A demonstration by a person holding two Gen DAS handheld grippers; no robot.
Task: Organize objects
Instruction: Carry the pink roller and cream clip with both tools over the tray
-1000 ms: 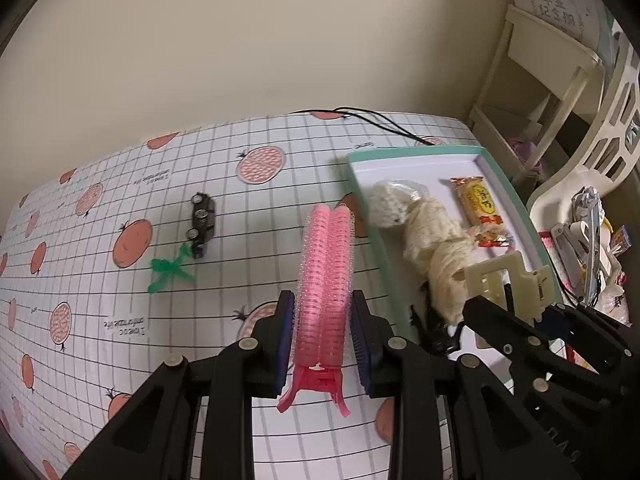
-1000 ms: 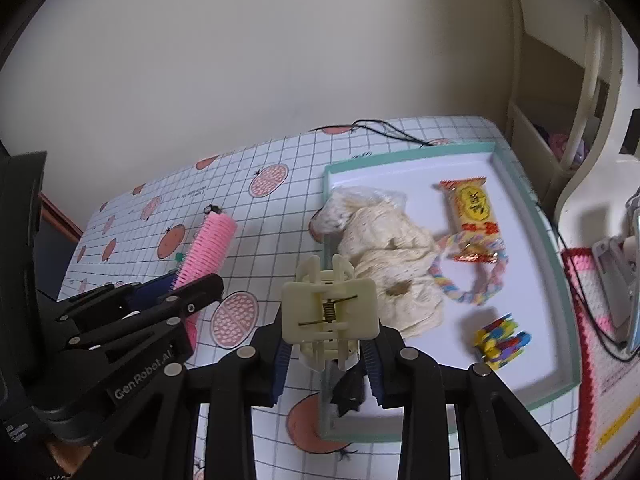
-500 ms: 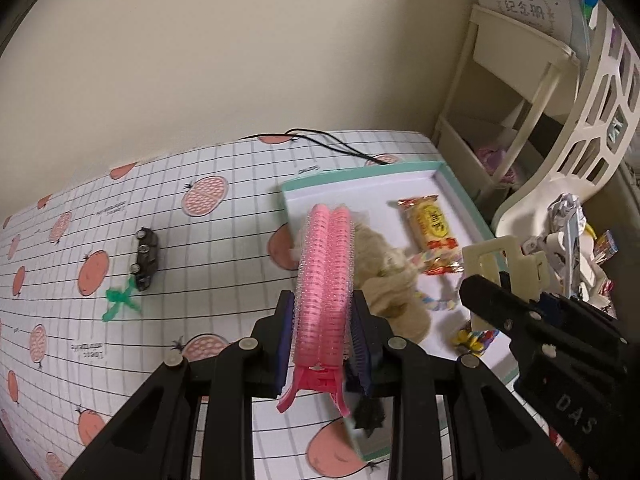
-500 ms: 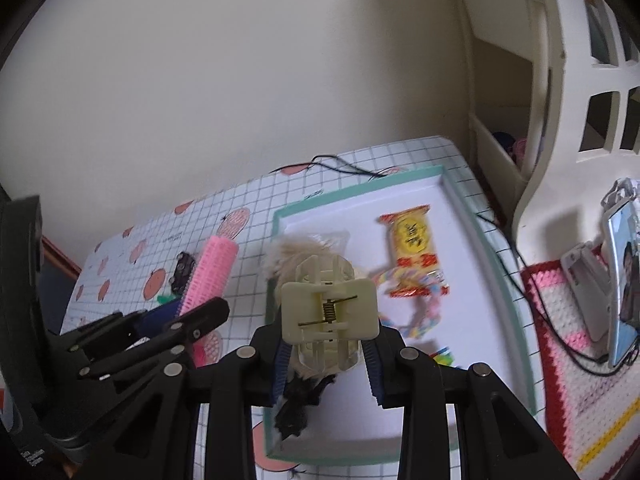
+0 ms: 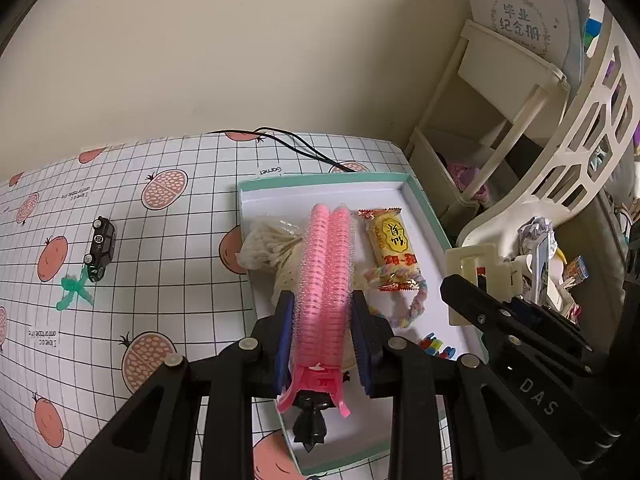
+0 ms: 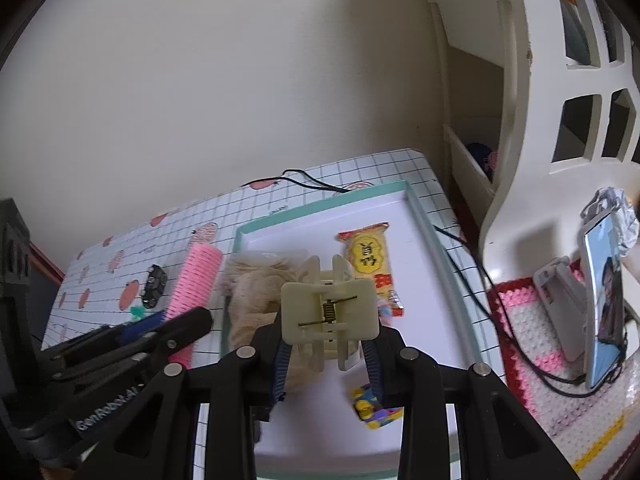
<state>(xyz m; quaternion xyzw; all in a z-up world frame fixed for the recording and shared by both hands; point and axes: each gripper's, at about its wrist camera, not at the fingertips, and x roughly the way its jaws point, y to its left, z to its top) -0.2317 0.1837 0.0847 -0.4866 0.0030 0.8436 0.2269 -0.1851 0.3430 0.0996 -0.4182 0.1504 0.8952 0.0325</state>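
The pink hair roller clip (image 5: 323,280) sits clamped between the fingers of the left gripper (image 5: 323,336), its long axis running straight ahead along them, its tip over the tray (image 5: 320,184), above the cream bundle (image 5: 268,246) and just left of the yellow snack packet (image 5: 390,242); the cream claw clip (image 6: 330,312) is pinched in the right gripper (image 6: 330,354), over the tray's near half; both loads hang above the tray, so either could go down, though how high they hang I cannot tell; the toy car (image 5: 100,248) and green tie (image 5: 74,292) lie on the tabletop (image 5: 160,280) well left of the tray. A second ago the roller clip pointed over the bare tabletop left of the tray; both grippers have since swung right over it.
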